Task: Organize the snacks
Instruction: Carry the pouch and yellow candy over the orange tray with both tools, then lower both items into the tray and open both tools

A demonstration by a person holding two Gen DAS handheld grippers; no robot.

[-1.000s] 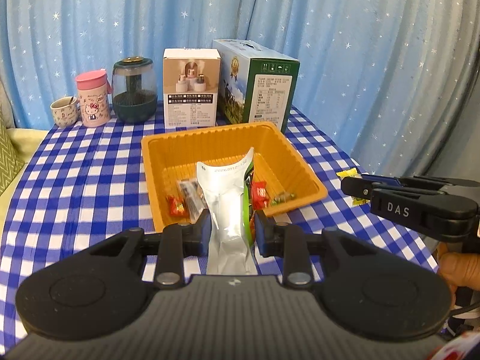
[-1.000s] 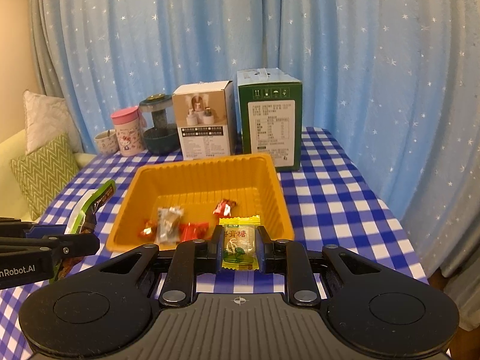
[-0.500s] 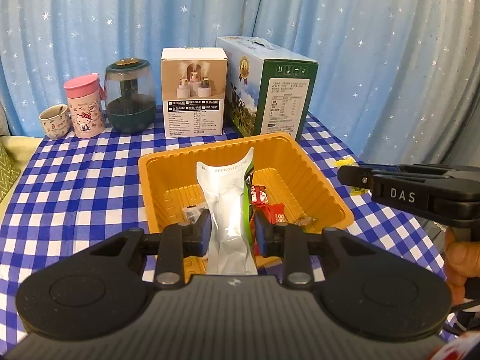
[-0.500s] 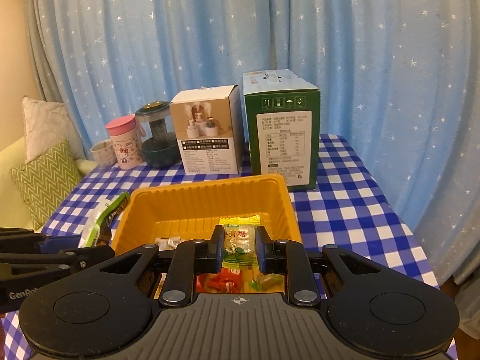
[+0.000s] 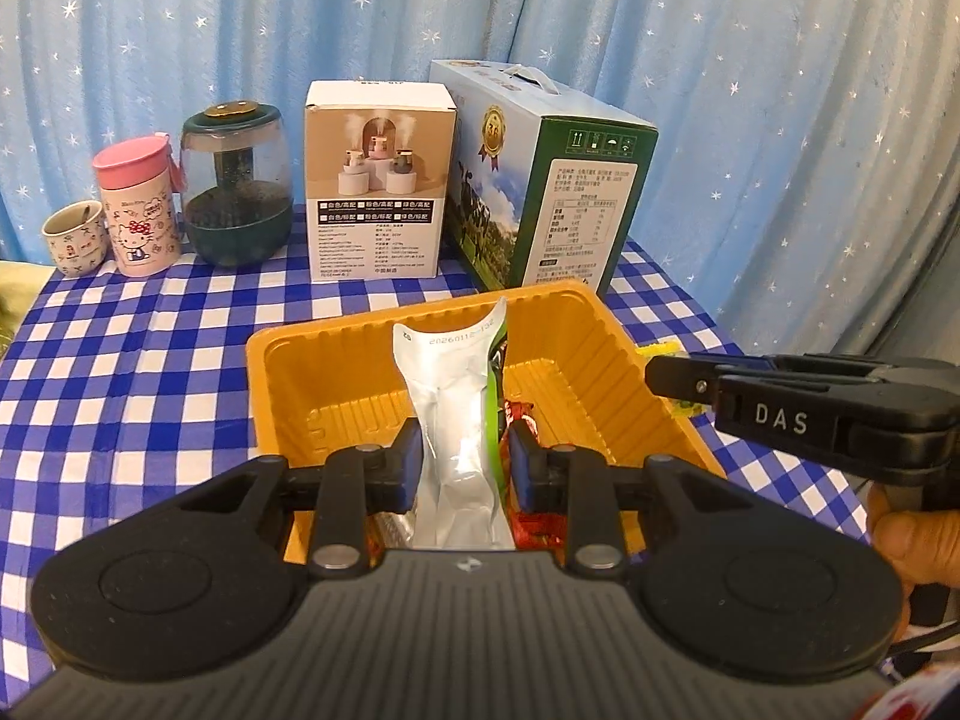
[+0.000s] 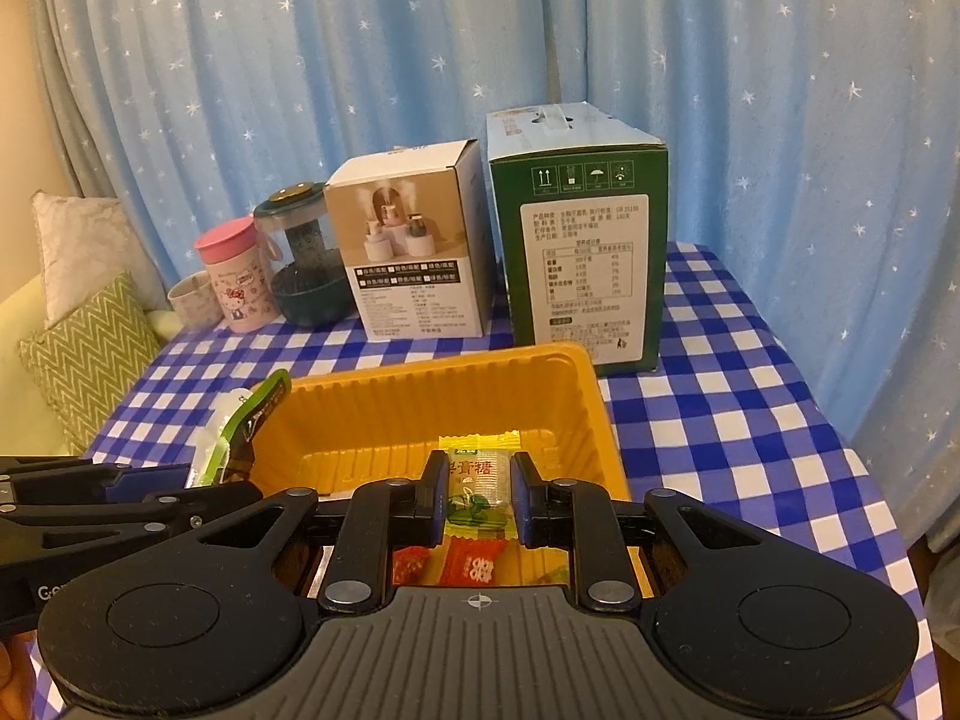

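Note:
An orange tray (image 5: 300, 372) (image 6: 384, 414) sits on the blue checked tablecloth. My left gripper (image 5: 462, 459) is shut on a silver and green snack pouch (image 5: 453, 408), held upright over the tray's near half. In the right wrist view that pouch (image 6: 240, 426) shows at the tray's left rim. My right gripper (image 6: 477, 495) is shut on a small yellow-edged candy packet (image 6: 477, 480) above the tray's near part. Red wrapped candies (image 6: 474, 561) (image 5: 519, 411) lie on the tray floor under both grippers. The right gripper's black fingers (image 5: 804, 402) reach in over the tray's right rim.
Along the back stand a small cup (image 5: 72, 237), a pink-lidded mug (image 5: 138, 210), a dark green jar (image 5: 237, 186), a white humidifier box (image 5: 375, 189) and a tall green carton (image 5: 546, 180). Blue starry curtains hang behind. Cushions (image 6: 84, 348) lie left of the table.
Both grippers have moved forward with their snacks, from the tray's near edge to over its inside. The tray and the back row now look closer.

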